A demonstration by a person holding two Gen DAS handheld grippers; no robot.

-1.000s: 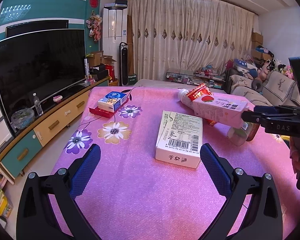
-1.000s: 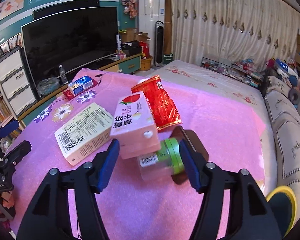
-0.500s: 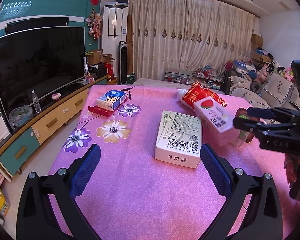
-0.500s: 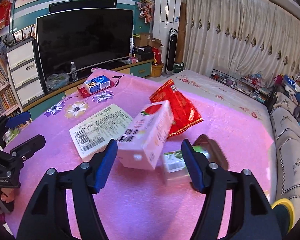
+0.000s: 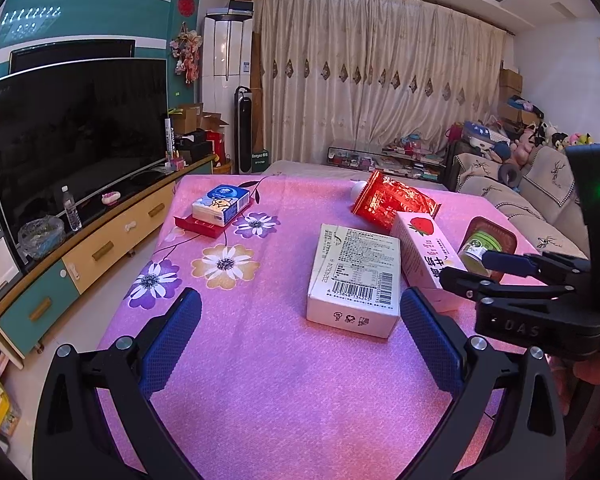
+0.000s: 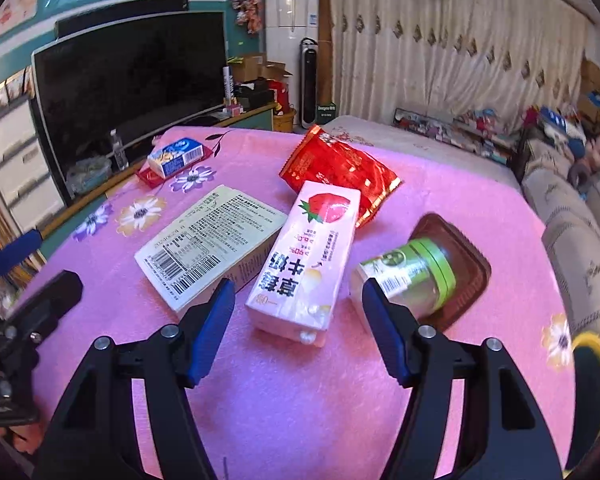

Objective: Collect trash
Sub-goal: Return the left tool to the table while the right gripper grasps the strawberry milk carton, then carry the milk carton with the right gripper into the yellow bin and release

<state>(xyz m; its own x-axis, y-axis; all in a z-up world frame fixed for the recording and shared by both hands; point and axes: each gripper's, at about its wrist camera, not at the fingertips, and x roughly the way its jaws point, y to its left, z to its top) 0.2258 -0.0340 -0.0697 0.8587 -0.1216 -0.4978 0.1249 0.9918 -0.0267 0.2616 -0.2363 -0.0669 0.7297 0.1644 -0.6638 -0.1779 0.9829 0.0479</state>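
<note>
right gripper (image 6: 296, 304): jaws apart, gripping nothing, pads either side of the carton's near end
left gripper (image 5: 300, 332): wide open, empty
pink strawberry milk carton (image 6: 308, 256): flat on pink tablecloth (image 6: 300, 400), between white box (image 6: 212, 240) and green-lidded jar (image 6: 412, 276)

Teal wall (image 5: 100, 8), black television (image 5: 76, 136), cream curtains (image 5: 380, 80).

Your left gripper (image 5: 300, 340): black frame, silver screws, blue textured pads. Your right gripper (image 6: 296, 330): same build; white "DAS" lettering, green light above lettering.
</note>
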